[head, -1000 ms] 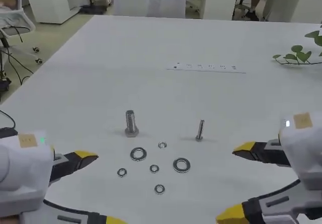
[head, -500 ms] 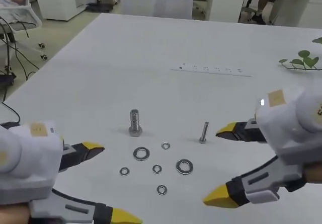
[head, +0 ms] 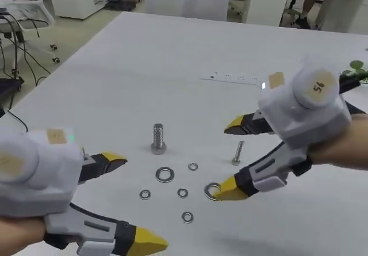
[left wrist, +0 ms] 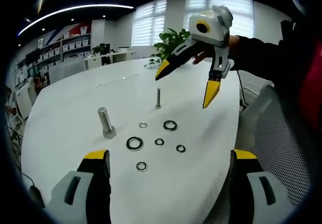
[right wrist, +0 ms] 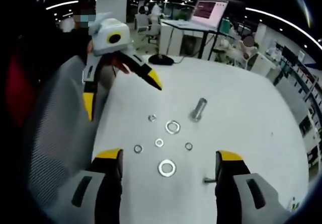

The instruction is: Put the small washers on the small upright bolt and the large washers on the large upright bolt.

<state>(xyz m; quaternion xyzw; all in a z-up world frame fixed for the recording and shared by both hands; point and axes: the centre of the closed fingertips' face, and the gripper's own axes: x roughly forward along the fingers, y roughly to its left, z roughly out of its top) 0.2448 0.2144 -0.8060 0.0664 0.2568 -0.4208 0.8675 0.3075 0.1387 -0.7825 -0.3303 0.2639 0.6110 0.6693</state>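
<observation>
A large upright bolt (head: 158, 139) and a thin small upright bolt (head: 238, 152) stand on the white table (head: 115, 77). In front of them lie two large washers (head: 165, 174) and several small washers (head: 182, 193). My right gripper (head: 227, 160) hovers open over the right side, its lower tip beside the second large washer (head: 211, 191) and its upper tip above the small bolt. My left gripper (head: 138, 204) is open at the near left, apart from the washers. In the right gripper view, that large washer (right wrist: 166, 167) lies between my open jaws.
A flat white power strip (head: 236, 77) lies farther back on the table, and a leafy plant (head: 357, 66) sits at the right edge. Office chairs and cables stand beyond the table's left edge. A person's sleeve holds the right gripper.
My right gripper has swung left and forward, from the table's right side to over the small bolt and the right large washer. The left gripper has hardly moved. Washers and bolts lie unchanged.
</observation>
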